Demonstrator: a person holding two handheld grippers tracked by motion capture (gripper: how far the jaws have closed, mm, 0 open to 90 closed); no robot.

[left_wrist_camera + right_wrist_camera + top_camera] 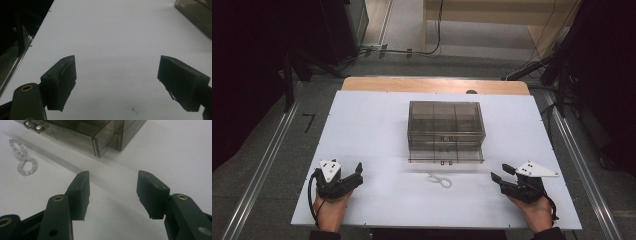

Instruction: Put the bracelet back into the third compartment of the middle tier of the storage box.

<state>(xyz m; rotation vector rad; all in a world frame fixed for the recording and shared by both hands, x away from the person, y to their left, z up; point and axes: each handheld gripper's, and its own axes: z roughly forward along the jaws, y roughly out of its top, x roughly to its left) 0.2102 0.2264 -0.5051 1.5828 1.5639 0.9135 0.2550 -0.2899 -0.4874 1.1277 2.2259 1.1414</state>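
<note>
White tabletop (pixel 362 130), centre: smoky clear drawer box (pixel 445 125), lowest drawer pulled out toward near edge. Near of it, bead bracelet (pixel 441 181) lying loose between grippers. Left gripper (pixel 355 175) near-left, right gripper (pixel 501 174) near-right; fingers of both apart, empty.

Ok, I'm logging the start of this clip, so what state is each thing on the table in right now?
Drawer box: upright on the white table, bottom drawer pulled out toward the person, upper drawers in.
Bead bracelet: lying loose in a twisted loop on the table in front of the open drawer, untouched.
Left gripper: jaws open, nothing between them.
Right gripper: jaws open, nothing between them, pointing toward the box.
</note>
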